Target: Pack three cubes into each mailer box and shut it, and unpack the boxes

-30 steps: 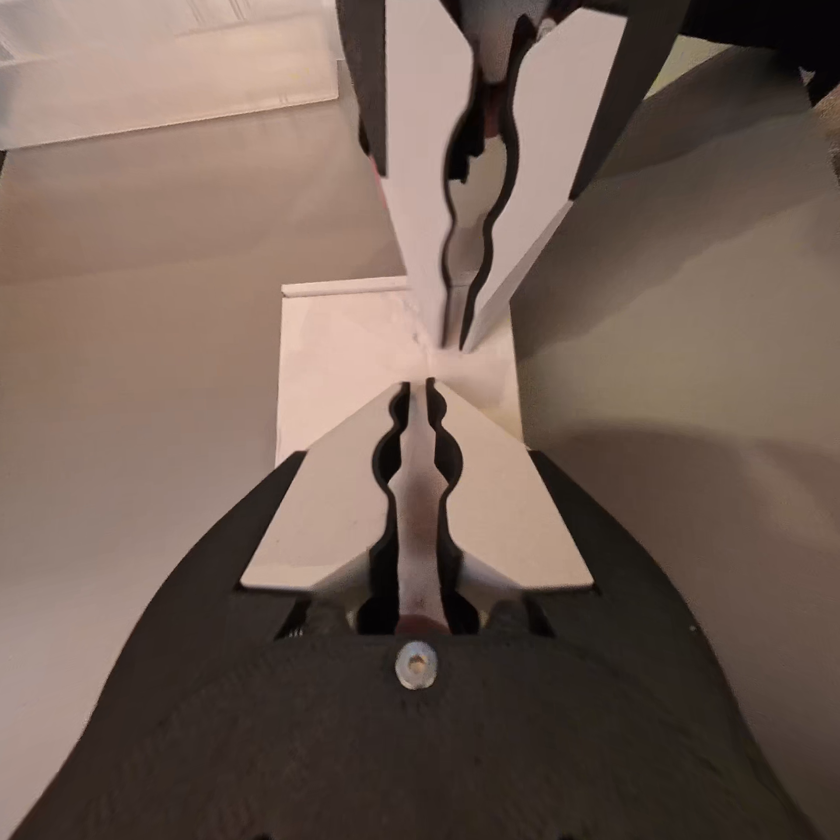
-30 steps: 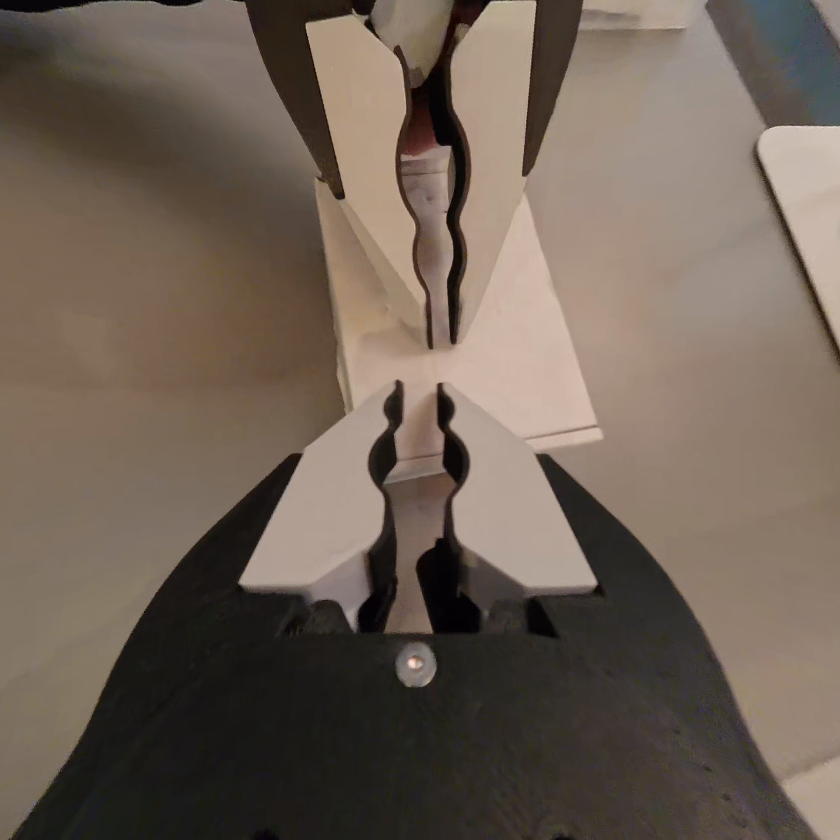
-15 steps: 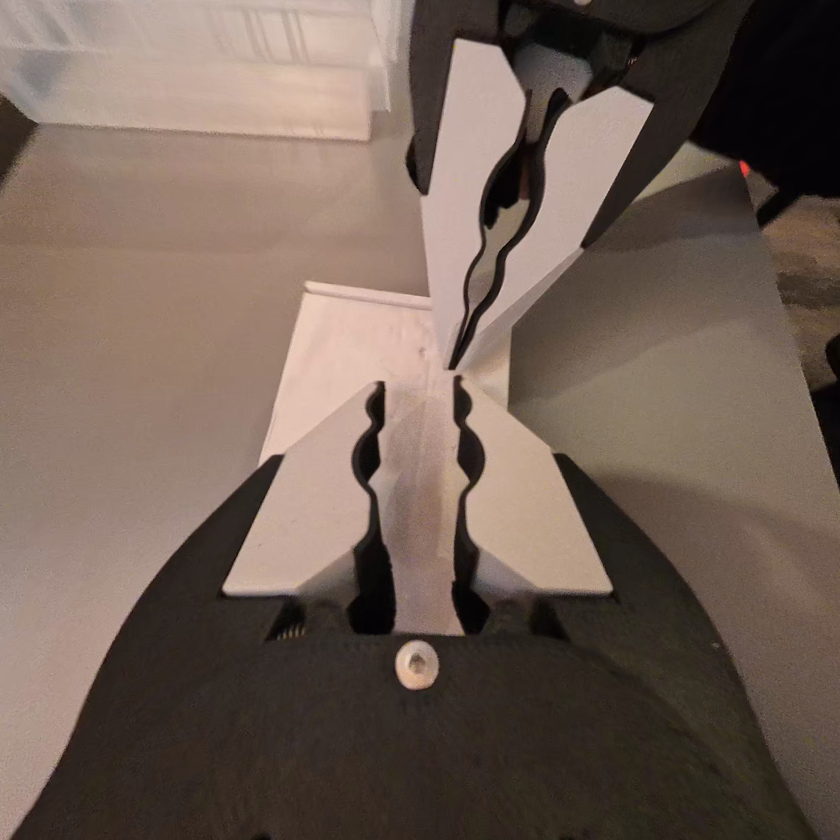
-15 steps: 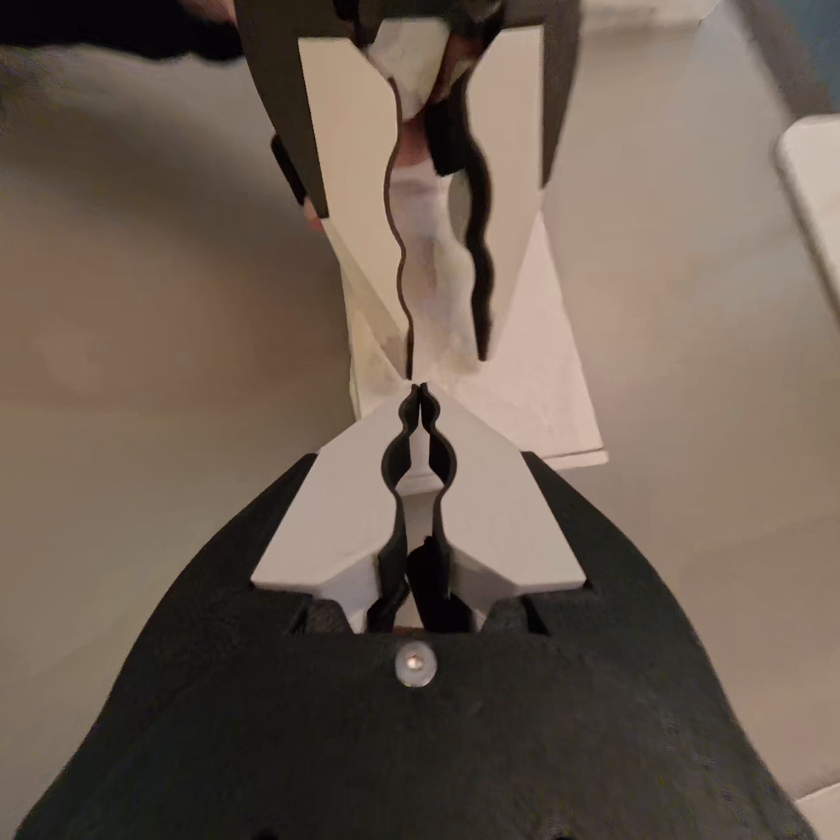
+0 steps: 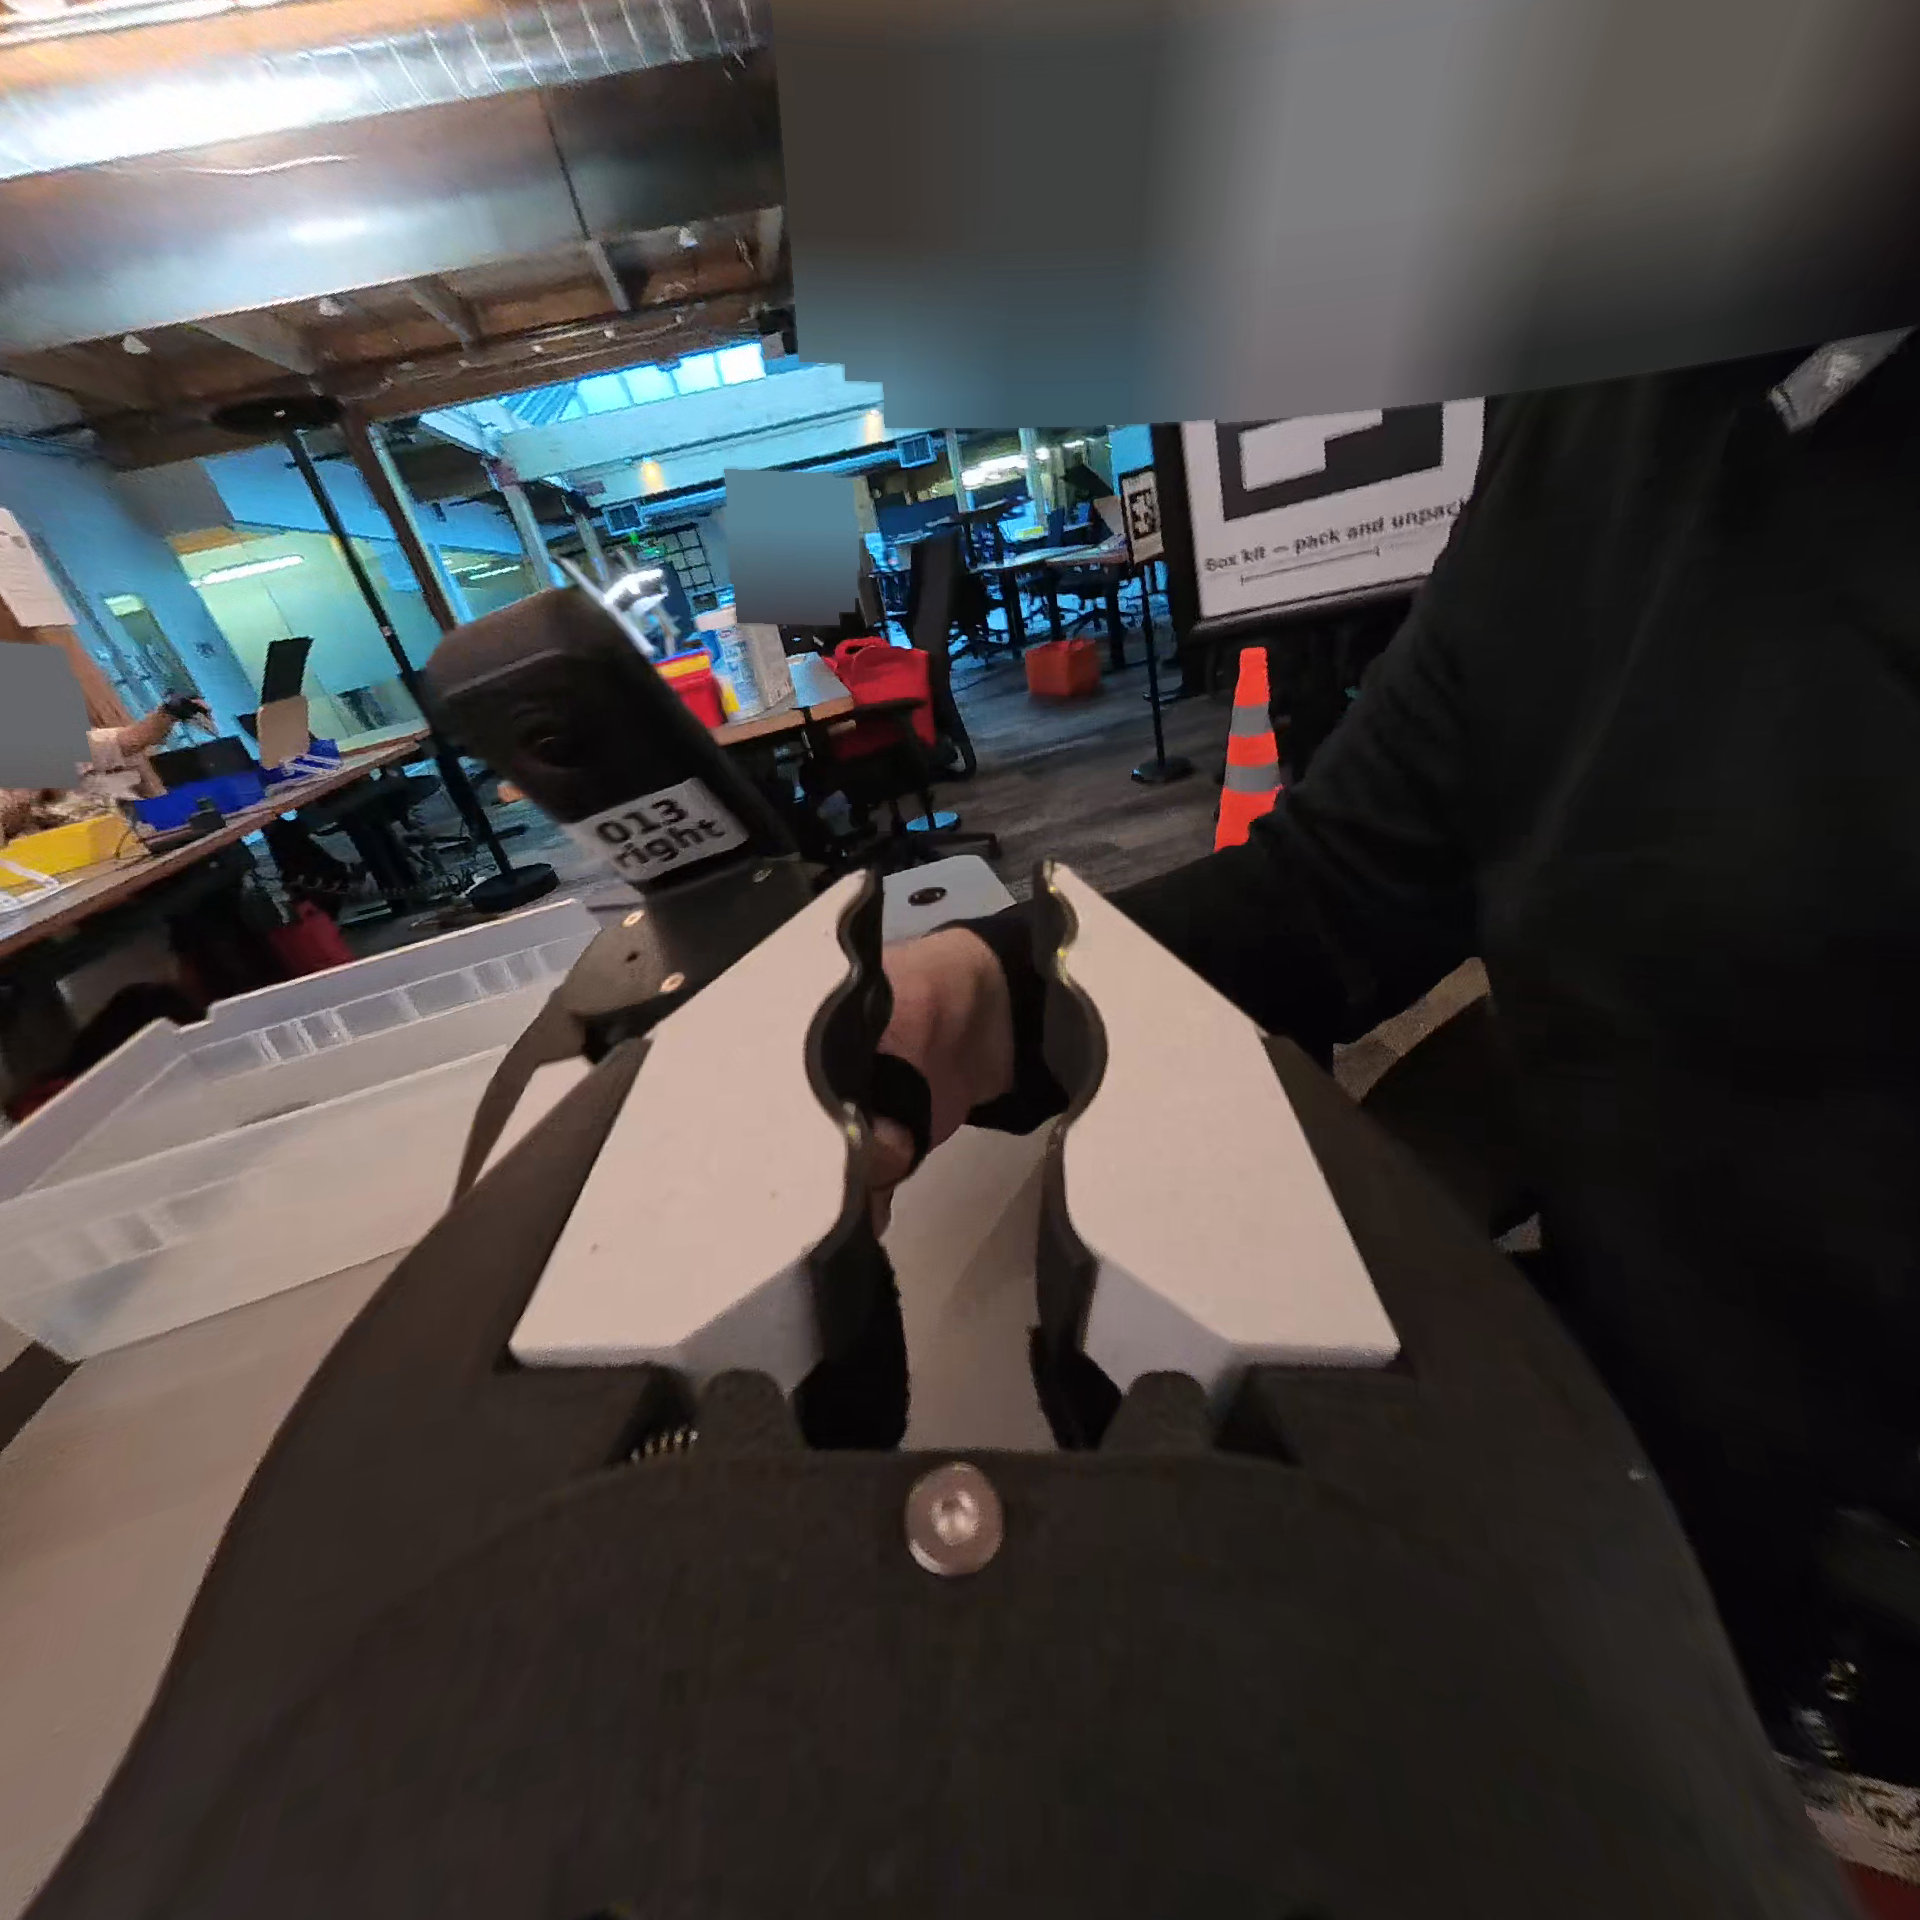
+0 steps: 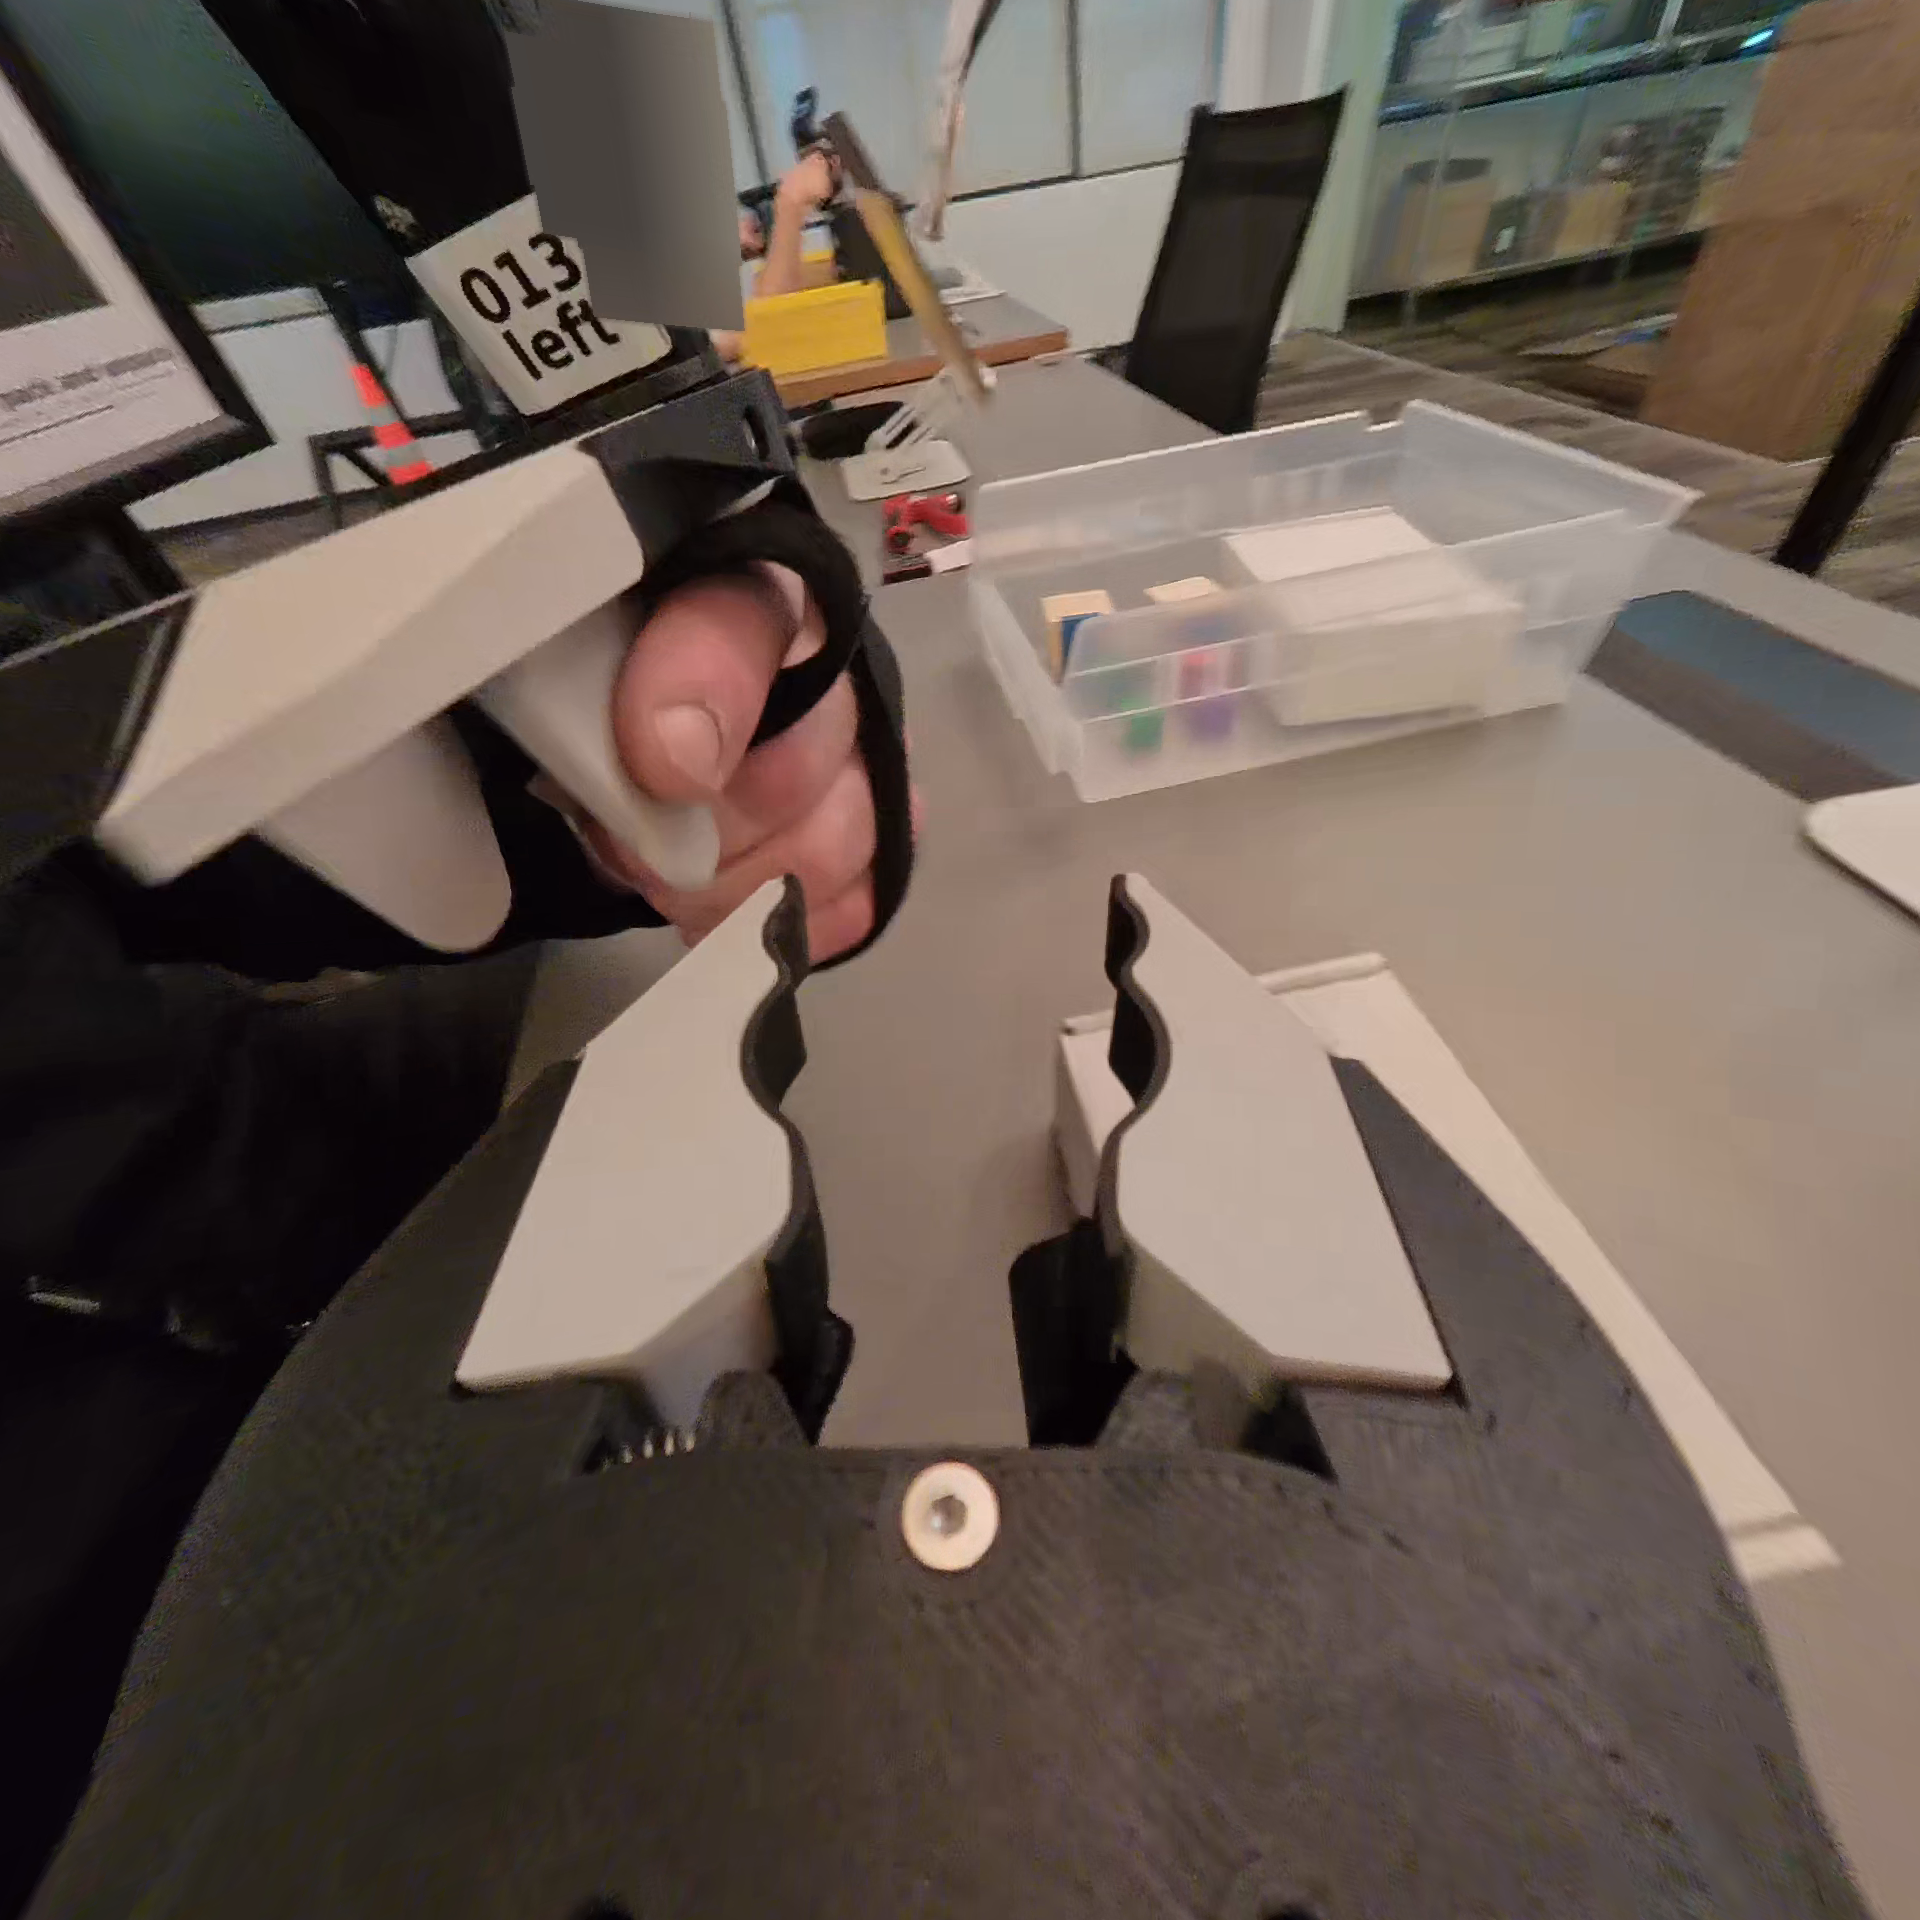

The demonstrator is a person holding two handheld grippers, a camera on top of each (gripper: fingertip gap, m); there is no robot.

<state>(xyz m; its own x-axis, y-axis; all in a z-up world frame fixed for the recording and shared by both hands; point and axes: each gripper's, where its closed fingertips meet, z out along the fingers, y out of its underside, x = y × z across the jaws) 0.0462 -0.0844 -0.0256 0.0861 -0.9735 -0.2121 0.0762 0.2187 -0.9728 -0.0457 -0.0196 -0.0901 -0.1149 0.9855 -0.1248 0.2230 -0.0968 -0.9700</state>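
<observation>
Both grippers are sitting open and holding nothing: left gripper, right gripper. White mailer box is lying just under the right one, so it is needing a slow, low grab at its flap

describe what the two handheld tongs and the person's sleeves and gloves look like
Both tongs have a rough black printed body with a silver bolt in the middle and two pale grey wedge fingers edged with wavy black pads: left tongs, right tongs. Each carries a black camera with a white sticker. The person wears black sleeves and black fingerless gloves. No cables show.
</observation>
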